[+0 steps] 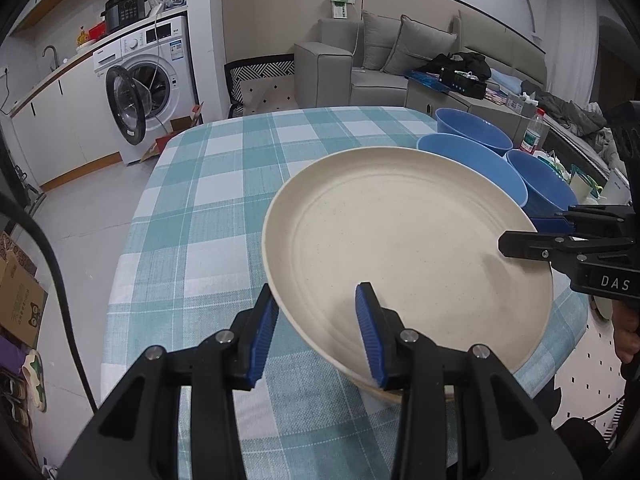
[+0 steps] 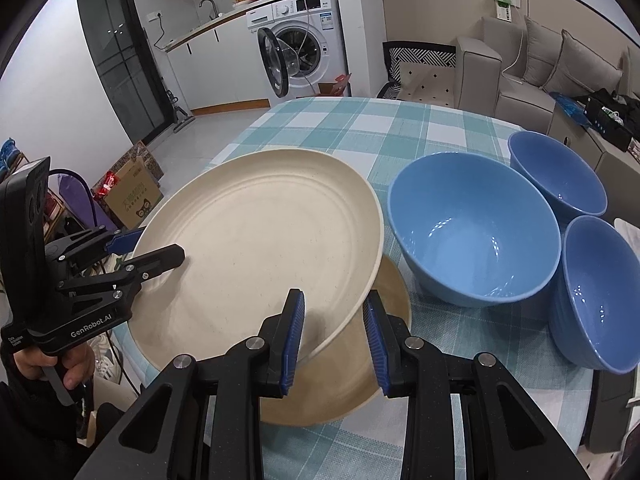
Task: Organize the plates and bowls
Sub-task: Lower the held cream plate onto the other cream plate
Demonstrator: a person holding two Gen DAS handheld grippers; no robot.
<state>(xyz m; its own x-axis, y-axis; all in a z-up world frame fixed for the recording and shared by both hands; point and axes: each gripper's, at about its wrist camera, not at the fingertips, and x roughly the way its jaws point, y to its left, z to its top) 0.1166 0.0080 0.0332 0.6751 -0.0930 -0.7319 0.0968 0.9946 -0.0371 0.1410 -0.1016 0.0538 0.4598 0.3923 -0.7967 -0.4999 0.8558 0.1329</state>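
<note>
Plate (image 2: 256, 236): cream, held tilted over a second plate (image 2: 360, 384) that lies flat on the checked cloth (image 1: 208, 208). Both grippers straddle its rim from opposite sides.

Left gripper (image 1: 318, 332): one finger under the rim, the other on the inner face, the edge between the blue pads. Pads look closed on the rim, though the outer pad's contact is hard to confirm in the left wrist view. Right gripper (image 2: 334, 336): same arrangement, rim edge between the pads, gripping it; lower plate sits just beneath these fingers.

Judgement on the step: stacking the top plate onto the lower one.
- Level it first; the side at the right fingers is low and nearly on the lower plate, the side at the left fingers is higher.
- Centre the rims before lowering, else it seats skewed.
- Lower both sides together; release only once it rests flat.
- Withdraw the under-rim fingers outward, not upward, or they lift the plate again.
- Keep clear of the three bowls (image 2: 476, 224) just beyond the right fingers.

Pose: both grippers point steeply down toward the table, fingers side by side, facing each other across the plate. A hand (image 2: 44, 360) grips the left gripper's handle, seen in the right wrist view.
</note>
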